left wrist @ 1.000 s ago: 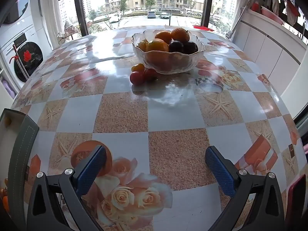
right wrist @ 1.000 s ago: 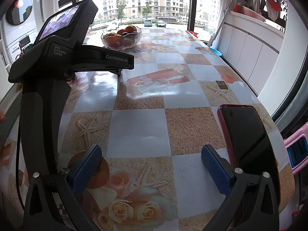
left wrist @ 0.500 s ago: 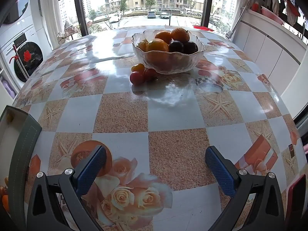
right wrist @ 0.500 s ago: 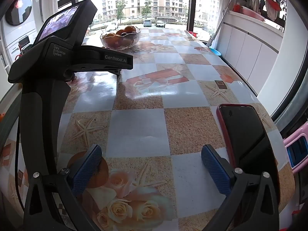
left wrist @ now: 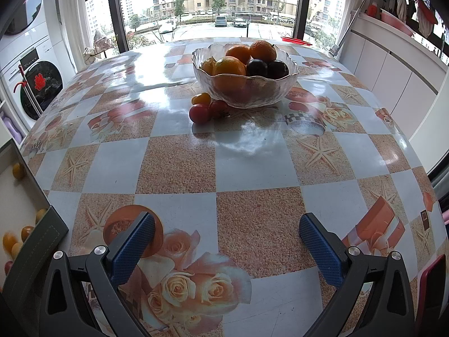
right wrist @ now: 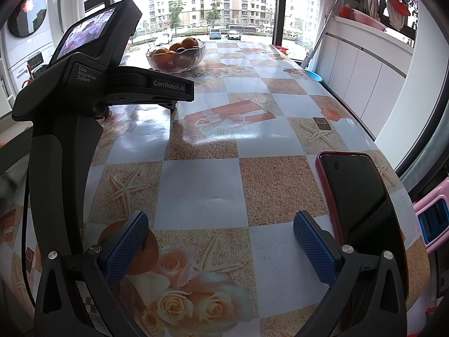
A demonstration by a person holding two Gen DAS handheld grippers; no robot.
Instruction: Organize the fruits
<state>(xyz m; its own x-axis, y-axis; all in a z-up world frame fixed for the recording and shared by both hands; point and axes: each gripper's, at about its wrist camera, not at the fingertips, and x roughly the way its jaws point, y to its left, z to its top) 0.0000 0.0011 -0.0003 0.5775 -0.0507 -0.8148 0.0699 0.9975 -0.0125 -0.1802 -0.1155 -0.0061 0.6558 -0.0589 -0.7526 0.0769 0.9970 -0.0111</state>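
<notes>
Table [left wrist: 252, 165], covered with a glossy checkered cloth printed with starfish and roses. Left gripper [left wrist: 227, 241], jaws spread wide and empty, low over the table's near edge; seen from the right wrist view as a black handheld unit [right wrist: 84, 106] with a small screen, standing at the table's left side. Right gripper [right wrist: 221, 238], jaws likewise spread wide and empty, at the near edge. Glass bowl [left wrist: 244, 92], toward the far edge of the table, holding oranges [left wrist: 228, 68] and two dark plums [left wrist: 266, 68]. Phone [right wrist: 356, 196], dark with a red case, flat near the right edge. Three small tomatoes [left wrist: 206, 108], two red and one yellow, on the cloth just beside the bowl's near left side, touching one another.
</notes>
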